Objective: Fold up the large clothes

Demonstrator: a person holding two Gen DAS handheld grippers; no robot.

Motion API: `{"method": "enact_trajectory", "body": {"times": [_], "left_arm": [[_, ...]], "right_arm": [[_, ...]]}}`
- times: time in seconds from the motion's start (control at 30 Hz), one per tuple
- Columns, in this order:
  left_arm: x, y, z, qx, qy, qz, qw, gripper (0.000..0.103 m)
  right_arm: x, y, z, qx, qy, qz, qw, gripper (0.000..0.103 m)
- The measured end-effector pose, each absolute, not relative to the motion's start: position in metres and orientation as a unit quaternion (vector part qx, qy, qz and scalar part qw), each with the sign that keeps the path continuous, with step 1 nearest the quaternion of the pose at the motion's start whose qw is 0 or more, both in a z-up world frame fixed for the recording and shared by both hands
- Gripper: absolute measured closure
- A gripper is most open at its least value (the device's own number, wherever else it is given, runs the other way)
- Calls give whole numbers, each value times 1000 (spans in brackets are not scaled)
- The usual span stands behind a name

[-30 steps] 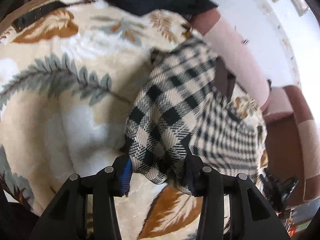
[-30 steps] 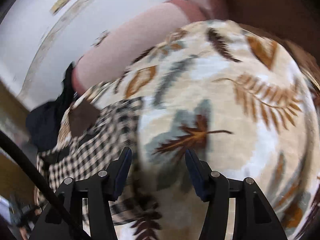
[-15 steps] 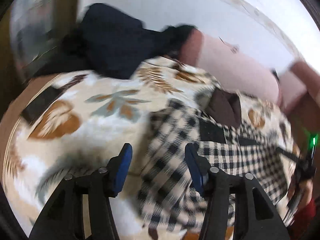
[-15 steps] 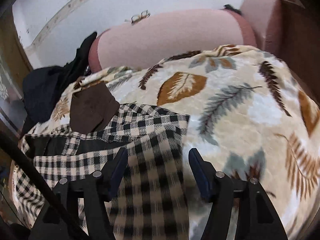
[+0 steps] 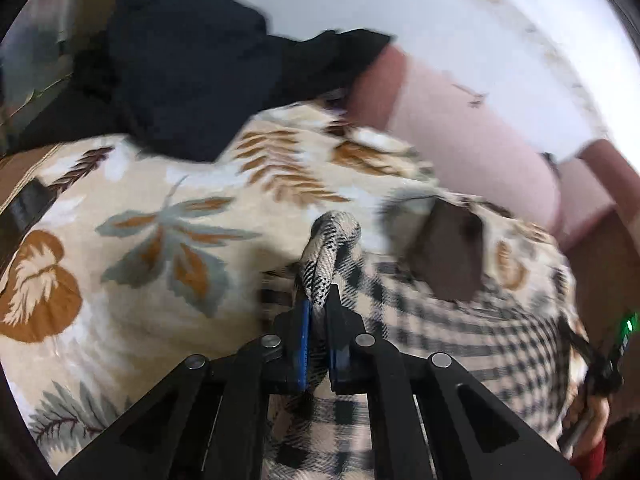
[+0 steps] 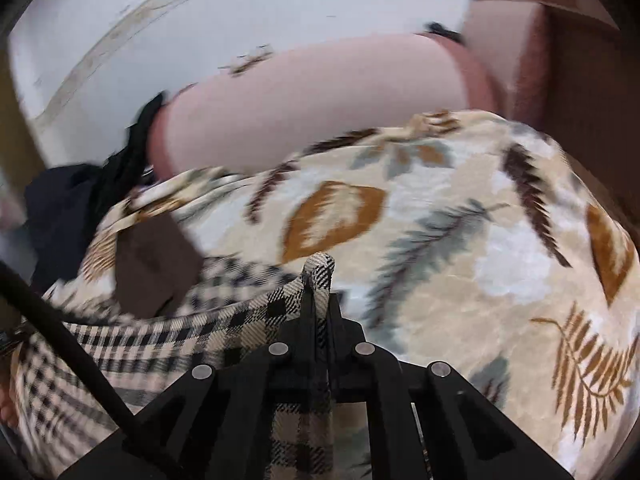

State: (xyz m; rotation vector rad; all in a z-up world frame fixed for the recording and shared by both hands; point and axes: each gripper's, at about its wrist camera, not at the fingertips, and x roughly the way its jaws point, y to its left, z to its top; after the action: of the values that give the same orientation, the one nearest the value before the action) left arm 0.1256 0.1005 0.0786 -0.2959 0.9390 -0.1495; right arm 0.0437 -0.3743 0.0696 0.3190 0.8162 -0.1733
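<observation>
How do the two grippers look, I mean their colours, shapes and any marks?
Both are black plastic, with angular linkage arms joined by round silver pins. The left gripper has blue pads on the inner faces of its jaws. On the right gripper no pad colour shows. A black cable crosses the right wrist view at the left.

Checked garment (image 5: 460,344) on the blanket (image 5: 132,280), dark clothes (image 5: 192,64) behind, cushion (image 6: 320,100) beyond
</observation>
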Motion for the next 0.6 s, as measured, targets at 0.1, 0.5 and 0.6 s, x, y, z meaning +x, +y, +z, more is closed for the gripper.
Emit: {"method": "enact_trajectory", "body": {"times": [0.1,0.5,0.6], "left_arm": [[138,103,44,-134,497,-43,856,94],[116,131,68,-138,451,31,881,62],[98,135,86,-136,421,44,896,62]], "right_arm": [[59,-372,33,149,446,-91,878,97],[37,-407,69,184,377,-180,890,52],[22,-400,86,180,342,-192,902,52]]}}
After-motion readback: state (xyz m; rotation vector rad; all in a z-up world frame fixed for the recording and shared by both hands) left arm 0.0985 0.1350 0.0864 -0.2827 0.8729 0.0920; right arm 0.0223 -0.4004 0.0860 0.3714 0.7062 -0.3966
